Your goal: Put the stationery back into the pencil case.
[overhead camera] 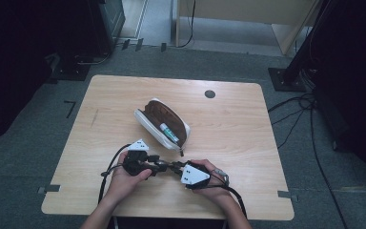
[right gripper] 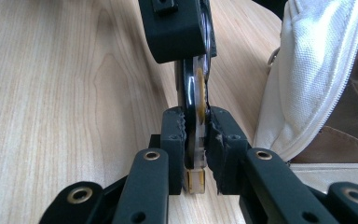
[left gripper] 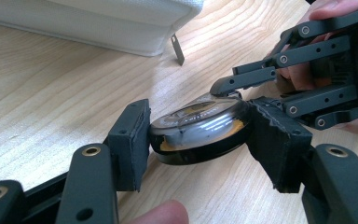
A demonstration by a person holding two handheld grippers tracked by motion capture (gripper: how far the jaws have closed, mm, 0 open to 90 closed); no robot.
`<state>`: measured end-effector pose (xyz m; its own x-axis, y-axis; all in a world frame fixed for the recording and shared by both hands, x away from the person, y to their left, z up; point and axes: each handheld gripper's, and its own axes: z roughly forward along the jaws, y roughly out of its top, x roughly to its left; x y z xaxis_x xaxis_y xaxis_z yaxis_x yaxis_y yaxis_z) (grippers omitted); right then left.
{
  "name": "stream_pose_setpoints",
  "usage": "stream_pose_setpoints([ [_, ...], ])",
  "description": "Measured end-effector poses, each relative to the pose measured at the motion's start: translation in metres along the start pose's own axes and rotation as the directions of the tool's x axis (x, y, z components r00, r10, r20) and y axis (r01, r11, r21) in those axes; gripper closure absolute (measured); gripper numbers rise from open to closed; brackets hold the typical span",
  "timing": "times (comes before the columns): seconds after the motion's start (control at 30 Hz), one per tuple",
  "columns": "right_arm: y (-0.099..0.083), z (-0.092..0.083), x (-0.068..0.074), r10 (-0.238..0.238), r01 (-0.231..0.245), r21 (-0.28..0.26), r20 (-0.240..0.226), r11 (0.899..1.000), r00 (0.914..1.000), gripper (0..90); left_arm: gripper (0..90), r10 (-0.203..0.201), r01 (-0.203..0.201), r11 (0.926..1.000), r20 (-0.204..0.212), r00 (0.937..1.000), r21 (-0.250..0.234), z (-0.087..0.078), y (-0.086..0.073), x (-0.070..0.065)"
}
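— Where is the round black compact (left gripper: 200,128)?
— Near edge of the table (overhead camera: 248,129), between both hands — the left gripper (left gripper: 196,140) clamps its rim, the right gripper (right gripper: 196,135) pinches it edge-on, near the white pouch (overhead camera: 162,125).

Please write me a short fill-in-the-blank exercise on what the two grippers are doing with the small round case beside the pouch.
1. The round black compact is clamped across its width by the ____ gripper.
2. The right gripper pinches the compact across its thin ____.
3. The white pouch lies on the wooden table with its zipper ____.
4. Inside the pouch lies a white and ____ tube.

Missing words: left; edge; open; green
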<state>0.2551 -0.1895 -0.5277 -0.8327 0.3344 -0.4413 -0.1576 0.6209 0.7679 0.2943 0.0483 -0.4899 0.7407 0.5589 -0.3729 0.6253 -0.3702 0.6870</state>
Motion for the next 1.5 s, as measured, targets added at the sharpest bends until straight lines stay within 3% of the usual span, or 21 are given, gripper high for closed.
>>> stream_pose_setpoints([
  [0.3, 0.001, 0.001, 0.001, 0.001, -0.001, 0.018, 0.004, 1.000, 1.0000, 77.9, 41.7, 0.004, -0.004, 1.0000, 0.000, 1.0000, 0.002, 0.000, 0.000, 0.000],
  [0.47, 0.001, 0.000, 0.000, 0.034, -0.034, 0.012, -0.018, 0.999, 0.9992, 78.8, 40.5, 0.019, -0.019, 0.9997, -0.018, 0.9997, -0.018, -0.003, 0.001, -0.001],
  [0.67, 0.001, -0.001, -0.002, 0.061, -0.061, 0.029, -0.019, 0.998, 0.9979, 78.7, 27.2, 0.015, -0.017, 0.9982, -0.041, 0.9990, -0.057, -0.011, 0.002, 0.001],
  [0.7, 0.001, -0.002, -0.003, 0.089, -0.089, 0.029, -0.018, 0.996, 0.9958, 78.8, 25.5, 0.020, -0.023, 0.9978, -0.047, 0.9987, -0.063, -0.013, 0.002, 0.002],
  [0.87, 0.001, -0.004, -0.005, 0.126, -0.125, 0.037, -0.012, 0.991, 0.9920, 78.8, 15.2, 0.018, -0.025, 0.9957, -0.086, 0.9961, -0.089, -0.019, 0.001, 0.006],
  [0.93, 0.001, -0.005, -0.006, 0.134, -0.133, 0.035, -0.014, 0.990, 0.9909, 78.8, 13.5, 0.023, -0.031, 0.9952, -0.091, 0.9956, -0.093, -0.021, 0.000, 0.006],
  [1.03, 0.002, -0.008, -0.008, 0.170, -0.170, 0.022, -0.006, 0.985, 0.9854, 78.8, 1.1, 0.035, -0.045, 0.9954, -0.114, 0.9929, -0.085, -0.023, -0.002, 0.008],
  [1.1, 0.003, -0.009, -0.009, 0.171, -0.171, 0.019, -0.004, 0.985, 0.9853, 78.7, 0.0, 0.036, -0.046, 0.9945, -0.108, 0.9935, -0.094, -0.025, -0.004, 0.010],
  [1.33, 0.009, -0.018, -0.013, 0.204, -0.204, -0.021, -0.001, 0.979, 0.9790, 78.8, 0.0, 0.011, -0.029, 0.9951, -0.192, 0.9814, -0.094, -0.030, -0.014, 0.023],
  [1.43, 0.012, -0.024, -0.016, 0.219, -0.219, -0.021, 0.008, 0.975, 0.9756, 78.7, 0.0, 0.006, -0.024, 0.9975, -0.254, 0.9672, -0.067, -0.031, -0.020, 0.030],
  [1.47, 0.012, -0.024, -0.016, 0.219, -0.219, -0.021, 0.008, 0.975, 0.9756, 78.7, 0.0, 0.006, -0.024, 0.9975, -0.254, 0.9672, -0.067, -0.031, -0.020, 0.030],
  [1.5, 0.013, -0.025, -0.017, 0.226, -0.226, -0.024, 0.009, 0.974, 0.9740, 78.7, 0.0, 0.004, -0.021, 0.9979, -0.272, 0.9623, -0.061, -0.031, -0.022, 0.032],
])
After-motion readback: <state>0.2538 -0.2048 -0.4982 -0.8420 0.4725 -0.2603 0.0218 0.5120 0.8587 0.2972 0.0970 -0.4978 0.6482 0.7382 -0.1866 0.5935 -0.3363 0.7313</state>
